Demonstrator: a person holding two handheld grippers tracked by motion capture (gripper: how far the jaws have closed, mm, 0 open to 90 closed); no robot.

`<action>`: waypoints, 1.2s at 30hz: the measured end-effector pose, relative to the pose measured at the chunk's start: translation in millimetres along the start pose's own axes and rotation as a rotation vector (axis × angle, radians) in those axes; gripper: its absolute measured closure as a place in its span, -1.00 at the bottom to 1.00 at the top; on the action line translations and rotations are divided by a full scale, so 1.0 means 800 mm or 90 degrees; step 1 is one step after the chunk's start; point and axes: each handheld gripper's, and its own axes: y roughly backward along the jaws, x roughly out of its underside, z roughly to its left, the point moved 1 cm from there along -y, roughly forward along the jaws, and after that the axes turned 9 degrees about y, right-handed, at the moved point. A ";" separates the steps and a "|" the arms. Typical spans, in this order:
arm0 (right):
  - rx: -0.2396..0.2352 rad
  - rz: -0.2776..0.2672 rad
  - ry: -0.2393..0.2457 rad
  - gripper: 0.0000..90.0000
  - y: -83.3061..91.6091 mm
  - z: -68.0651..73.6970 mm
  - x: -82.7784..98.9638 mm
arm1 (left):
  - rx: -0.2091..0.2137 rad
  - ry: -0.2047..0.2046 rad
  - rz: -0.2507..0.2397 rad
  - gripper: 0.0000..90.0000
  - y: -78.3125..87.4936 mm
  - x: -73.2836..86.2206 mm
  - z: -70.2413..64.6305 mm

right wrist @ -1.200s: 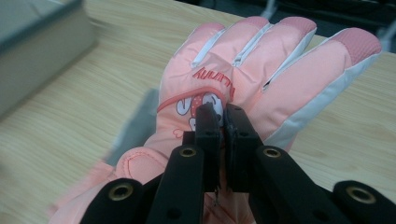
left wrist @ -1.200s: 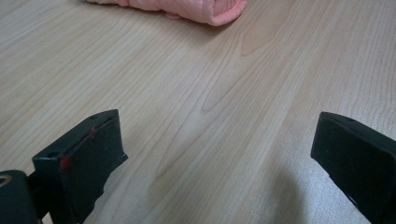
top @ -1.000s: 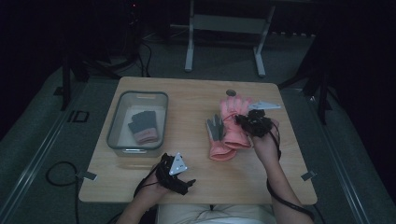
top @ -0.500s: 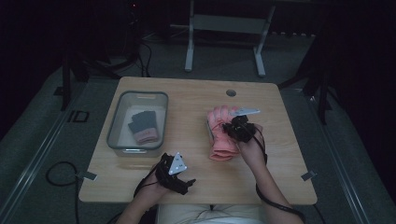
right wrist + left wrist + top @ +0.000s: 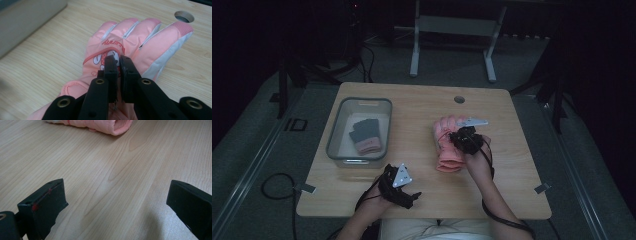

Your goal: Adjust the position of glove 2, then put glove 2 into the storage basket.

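A pink padded glove [image 5: 446, 152] lies flat on the wooden table [image 5: 517, 175], fingers pointing away from the person. My right gripper [image 5: 462, 139] rests on its back. In the right gripper view the jaws stand almost together, pinching the fabric by the cartoon print on the glove [image 5: 140, 32], with the right gripper [image 5: 118, 59] tipped down onto it. My left gripper [image 5: 406, 192] lies near the table's front edge, held in a hand. Its jaws are wide apart over bare wood in the left gripper view, where the left gripper [image 5: 116, 192] faces the glove's cuff [image 5: 110, 126] farther off.
A clear plastic bin [image 5: 359, 102] stands at the left of the table and holds a dark grey glove with a pink cuff [image 5: 364, 135]. Its wall [image 5: 25, 17] is left of the pink glove. A round cable hole [image 5: 459, 99] is at the back.
My right gripper has come left and down with the pink glove, which now lies flat nearer the table's middle. The left gripper has stayed where it was.
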 end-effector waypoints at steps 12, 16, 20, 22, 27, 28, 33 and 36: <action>-0.006 0.025 -0.026 0.84 -0.022 -0.008 0.009 | 0.000 -0.001 0.002 -0.95 -0.001 0.000 0.000; -0.006 0.030 -0.021 0.74 -0.025 -0.008 0.006 | -0.004 -0.009 0.003 -0.96 -0.002 0.000 -0.001; -0.004 0.014 -0.014 0.45 -0.017 -0.005 0.003 | -0.001 -0.005 0.004 -0.96 -0.002 0.001 -0.001; -0.006 0.002 -0.013 0.38 -0.010 -0.006 0.001 | -0.002 -0.006 0.005 -0.95 -0.002 0.001 0.000; -0.009 -0.019 -0.010 0.31 0.007 -0.013 -0.003 | 0.004 -0.002 0.002 -0.95 -0.002 0.000 -0.001; -0.010 -0.021 -0.009 0.31 0.011 -0.014 -0.003 | 0.004 -0.003 0.002 -0.95 -0.002 0.000 -0.001; -0.010 -0.033 -0.006 0.26 0.025 -0.025 -0.001 | 0.005 -0.001 0.003 -0.95 -0.002 -0.001 -0.002; -0.008 -0.037 0.002 0.26 0.034 -0.034 0.004 | 0.011 0.007 -0.003 -0.95 0.000 -0.002 -0.002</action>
